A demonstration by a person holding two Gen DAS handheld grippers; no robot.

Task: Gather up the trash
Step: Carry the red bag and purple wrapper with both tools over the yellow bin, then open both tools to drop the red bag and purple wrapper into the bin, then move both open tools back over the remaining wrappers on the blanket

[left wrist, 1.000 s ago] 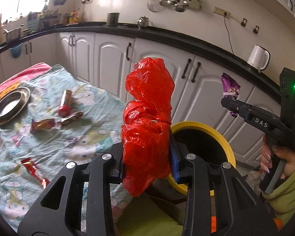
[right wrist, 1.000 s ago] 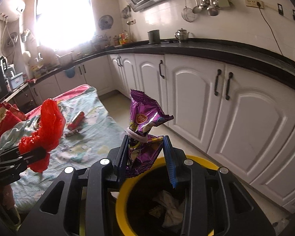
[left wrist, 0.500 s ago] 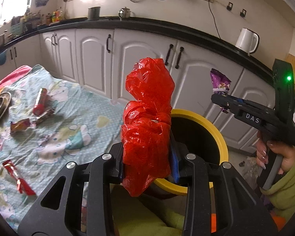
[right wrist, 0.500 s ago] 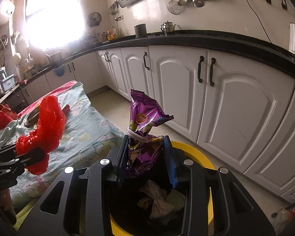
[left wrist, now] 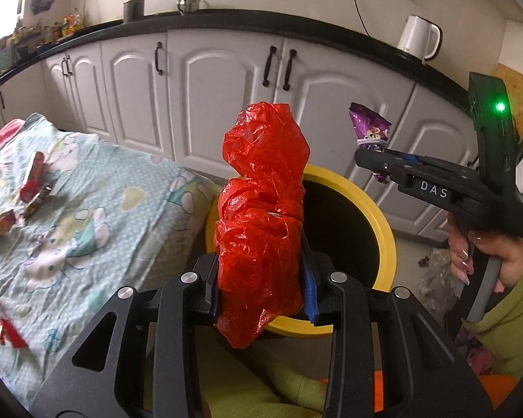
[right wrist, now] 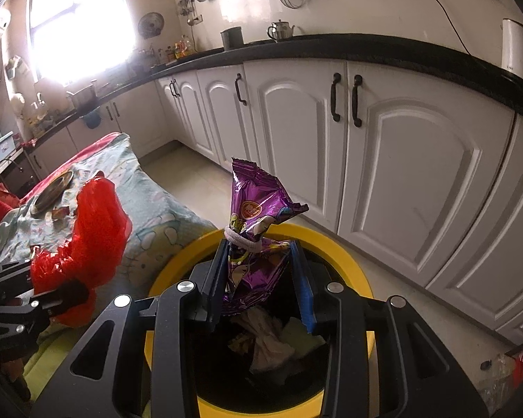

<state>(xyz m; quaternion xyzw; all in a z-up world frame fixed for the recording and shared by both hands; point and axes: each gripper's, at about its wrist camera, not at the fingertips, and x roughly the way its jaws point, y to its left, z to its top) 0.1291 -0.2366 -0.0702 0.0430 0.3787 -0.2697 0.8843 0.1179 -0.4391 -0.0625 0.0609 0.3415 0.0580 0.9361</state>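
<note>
Several small wrappers [left wrist: 35, 177] lie uncollected on the patterned cloth [left wrist: 97, 209] at left, so the job looks roughly midway. The left gripper [left wrist: 261, 278] clamps a crumpled red plastic bag [left wrist: 261, 216] at the near rim of the yellow-rimmed bin [right wrist: 345, 254]. The right gripper [right wrist: 258, 278] holds a purple snack packet [right wrist: 258, 209] directly above the bin's opening, with its jaws loose around the packet; paper scraps [right wrist: 268, 338] already lie inside.
</note>
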